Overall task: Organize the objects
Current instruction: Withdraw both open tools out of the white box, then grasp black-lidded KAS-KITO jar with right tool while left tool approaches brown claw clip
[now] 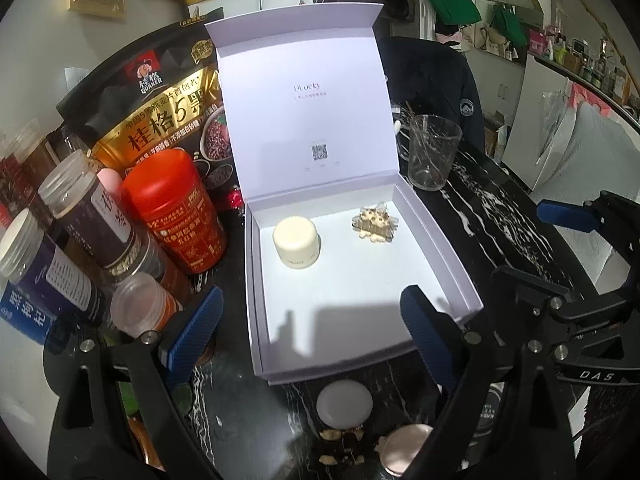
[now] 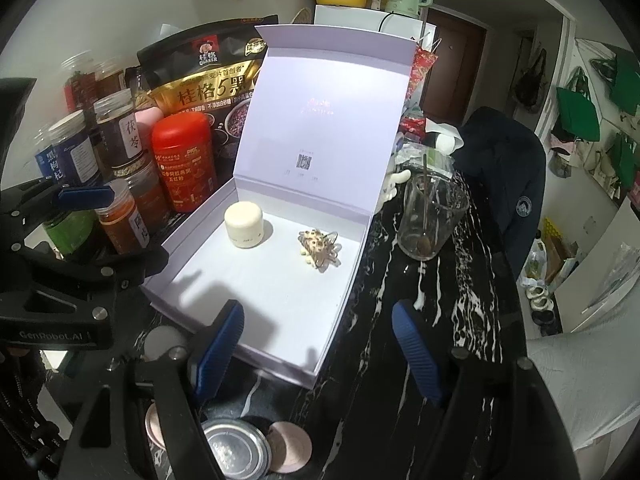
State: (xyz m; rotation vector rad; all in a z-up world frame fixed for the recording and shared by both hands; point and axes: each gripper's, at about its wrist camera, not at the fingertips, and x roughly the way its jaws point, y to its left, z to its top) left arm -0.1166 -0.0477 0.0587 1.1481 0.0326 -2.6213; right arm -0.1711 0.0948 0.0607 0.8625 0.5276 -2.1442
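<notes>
Lavender gift box (image 1: 360,312) sits open on the black marbled surface (image 1: 500,216), its hinged lid (image 1: 304,92) standing upright at the back. Inside, 2 things rest on the floor of the box, apart from each other: a cream-coloured jar (image 1: 295,246) toward the back left and a beaded hair clip (image 1: 375,225) toward the back right.

Left gripper (image 1: 312,332) hovers over the near edge of the box with its jaws spread wide and holding nothing; one blue finger is outside the left wall, the other over the box's right front corner. Right gripper (image 2: 320,356) hangs at the box's front right corner, jaws also released and empty.

Just in front of the box lie a round white lid (image 1: 345,403), a pink compact (image 1: 404,449) and, in the right wrist view, a shiny tin lid (image 2: 235,449).

Left of the box stand a red canister (image 1: 176,210), several labelled spice jars (image 1: 92,216) and a Quaker oats bag (image 1: 160,100). A clear glass (image 1: 433,152) with a stick in it stands to the right of the box.
</notes>
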